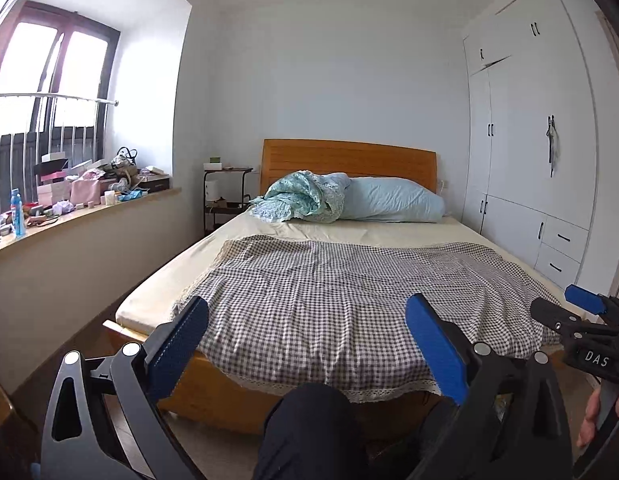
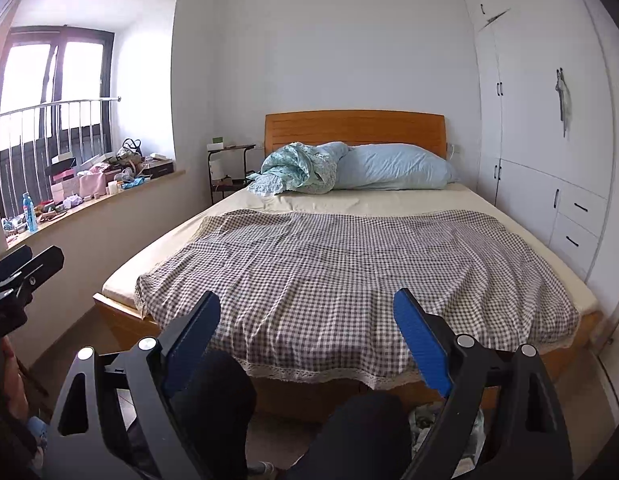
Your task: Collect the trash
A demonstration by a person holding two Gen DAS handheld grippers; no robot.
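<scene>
My left gripper [image 1: 307, 312] is open and empty, held in the air in front of the foot of a bed [image 1: 333, 280]. My right gripper [image 2: 307, 308] is open and empty too, beside the left one; it shows at the right edge of the left wrist view [image 1: 589, 312]. No loose trash shows on the checked bedspread [image 2: 349, 272]. A crumpled light thing [image 2: 425, 420] lies on the floor under the bed's foot, partly hidden by my right finger. The windowsill [image 1: 89, 216] is cluttered with boxes, papers and a blue bottle [image 1: 16, 212].
A crumpled teal blanket [image 1: 305, 196] and a blue pillow [image 1: 393, 200] lie at the wooden headboard. A dark side table [image 1: 225, 192] stands left of the bed. White wardrobes [image 1: 529, 140] line the right wall. The person's dark-clothed knees [image 2: 361, 432] are below the grippers.
</scene>
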